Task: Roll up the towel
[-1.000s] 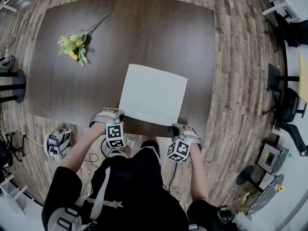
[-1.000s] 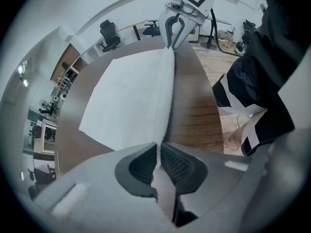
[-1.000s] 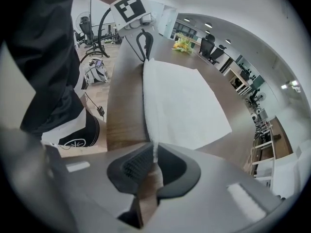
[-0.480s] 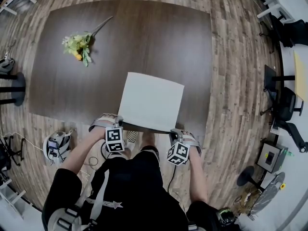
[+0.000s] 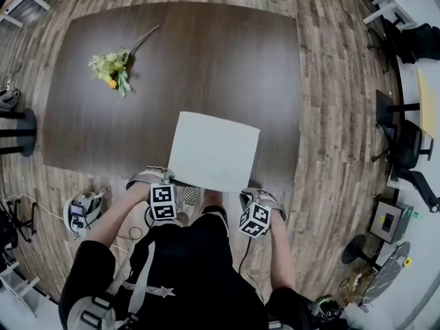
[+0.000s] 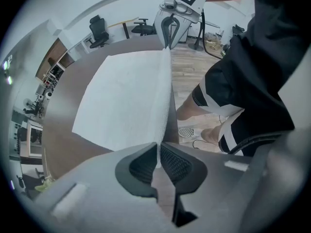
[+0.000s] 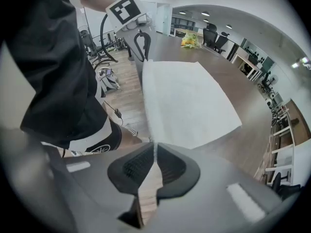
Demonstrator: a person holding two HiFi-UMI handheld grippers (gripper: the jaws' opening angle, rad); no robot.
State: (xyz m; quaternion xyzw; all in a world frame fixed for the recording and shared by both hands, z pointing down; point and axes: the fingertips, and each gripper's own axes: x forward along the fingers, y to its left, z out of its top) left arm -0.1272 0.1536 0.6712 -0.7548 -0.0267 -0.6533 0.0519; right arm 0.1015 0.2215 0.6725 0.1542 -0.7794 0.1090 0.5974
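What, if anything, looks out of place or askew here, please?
A flower bunch lies flat on the table, no vase. The towel sits slightly askew, its near edge pinched by the left hand-held gripper and right hand-held gripper.

The left grey two-jaw gripper (image 5: 169, 181), topped by a black-and-white marker cube, points straight down. Its black ribbed pads (image 6: 138, 165) are pressed together on the near edge of the white cloth towel (image 5: 214, 150). The right grey two-jaw gripper (image 5: 247, 195) leans slightly off vertical and pinches the same edge at the other corner, with the fabric caught thin between its closed pads. The bare left forearm (image 5: 118, 215) and the bare right forearm (image 5: 283, 256) reach forward with the elbows bent, and the hands are side by side before the torso.
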